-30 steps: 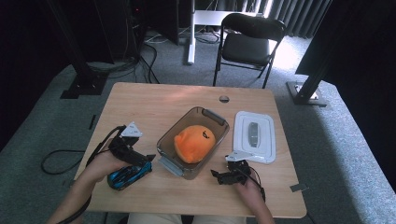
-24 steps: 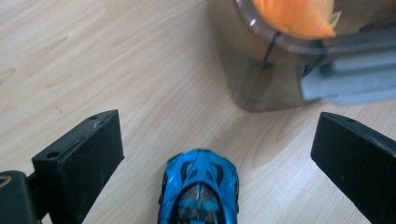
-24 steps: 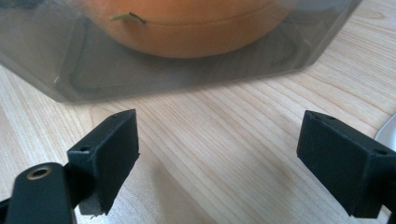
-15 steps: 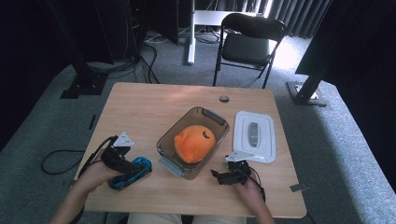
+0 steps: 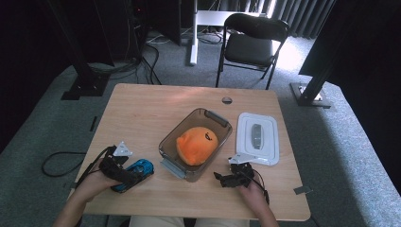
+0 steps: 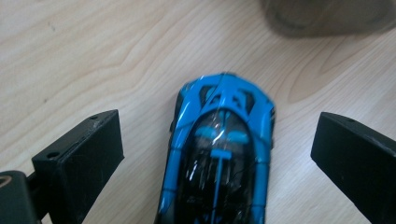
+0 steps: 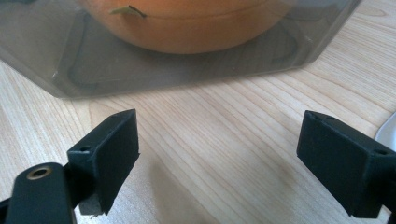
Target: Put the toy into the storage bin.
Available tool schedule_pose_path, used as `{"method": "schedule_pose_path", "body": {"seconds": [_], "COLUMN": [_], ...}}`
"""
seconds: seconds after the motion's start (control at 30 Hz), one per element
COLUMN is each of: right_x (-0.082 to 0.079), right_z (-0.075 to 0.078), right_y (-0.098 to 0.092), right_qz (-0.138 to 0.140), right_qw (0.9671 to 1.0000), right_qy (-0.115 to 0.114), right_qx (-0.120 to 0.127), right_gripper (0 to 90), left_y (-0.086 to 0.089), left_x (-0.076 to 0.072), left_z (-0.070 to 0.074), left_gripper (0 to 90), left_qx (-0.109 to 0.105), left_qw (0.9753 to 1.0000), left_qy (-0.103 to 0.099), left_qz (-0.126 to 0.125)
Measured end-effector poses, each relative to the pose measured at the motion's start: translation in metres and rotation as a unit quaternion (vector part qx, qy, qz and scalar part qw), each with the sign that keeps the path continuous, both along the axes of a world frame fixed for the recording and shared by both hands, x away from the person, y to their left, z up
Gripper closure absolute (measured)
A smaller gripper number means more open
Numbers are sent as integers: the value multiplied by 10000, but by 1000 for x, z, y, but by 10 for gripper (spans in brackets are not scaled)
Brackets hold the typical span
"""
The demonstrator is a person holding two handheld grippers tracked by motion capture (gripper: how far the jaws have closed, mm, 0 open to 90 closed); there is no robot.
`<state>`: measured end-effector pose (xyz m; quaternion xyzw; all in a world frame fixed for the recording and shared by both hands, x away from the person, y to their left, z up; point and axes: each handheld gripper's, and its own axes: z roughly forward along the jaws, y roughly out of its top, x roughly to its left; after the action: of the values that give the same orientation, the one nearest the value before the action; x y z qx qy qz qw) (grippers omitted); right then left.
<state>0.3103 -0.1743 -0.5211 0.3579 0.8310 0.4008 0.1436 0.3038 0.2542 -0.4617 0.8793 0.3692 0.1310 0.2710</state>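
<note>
Item: blue toy car (image 6: 219,154), lying on the worktop (image 5: 156,111) just left of the clear tub (image 5: 195,144), nose toward the tub. Change noted: over the last second the left tool (image 6: 217,154) has drawn back and down from a spot over the car to sit low behind it, so that the car now lies between its jaws; the jaws stand spread, a gap of bare wood on each side, nothing pinched. Reading: the approach looks finished and the closing on the car comes next, likely ahead of a lift into the tub. Right tool (image 7: 219,163): unmoved, resting at the tub's near right corner, jaws spread wide over bare wood, holding nothing. Tub contents: orange plush (image 5: 196,145). White lid (image 5: 257,138) lies flat, right of the tub, apart from it. Obscured: the car's rear is cut off at the bottom edge of the left gripper view and covered by the hand (image 5: 97,182) from above; wheels not discernible; the tub's rim is blurred in both gripper views.
</note>
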Motion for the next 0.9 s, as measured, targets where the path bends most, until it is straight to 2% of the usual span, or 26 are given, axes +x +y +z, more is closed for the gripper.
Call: {"method": "schedule_pose_path", "body": {"seconds": [0.37,0.5,0.67,0.8,0.9], "right_x": [0,0,0,0,0], "right_z": [-2,-3,-3,-4,-3], "right_y": [2,2,1,1,0], "right_qz": [10,17,-8,-4,-2], "right_qw": [10000,10000,10000,10000,10000], "right_qy": [18,31,35,39,29], "right_qx": [-35,-53,-37,-34,-27], "right_gripper": [126,126,126,126,126], "left_y": [6,3,-2,-2,-2], "left_x": [-1,0,1,-1,-2], "left_z": [-15,-20,-26,-28,-31], "left_gripper": [30,30,29,30,30], "left_qx": [83,174,400,361,460], "left_qw": [9998,9997,9990,9992,9987], "left_qy": [119,169,110,173,201], "left_qz": [121,86,136,29,33]}}
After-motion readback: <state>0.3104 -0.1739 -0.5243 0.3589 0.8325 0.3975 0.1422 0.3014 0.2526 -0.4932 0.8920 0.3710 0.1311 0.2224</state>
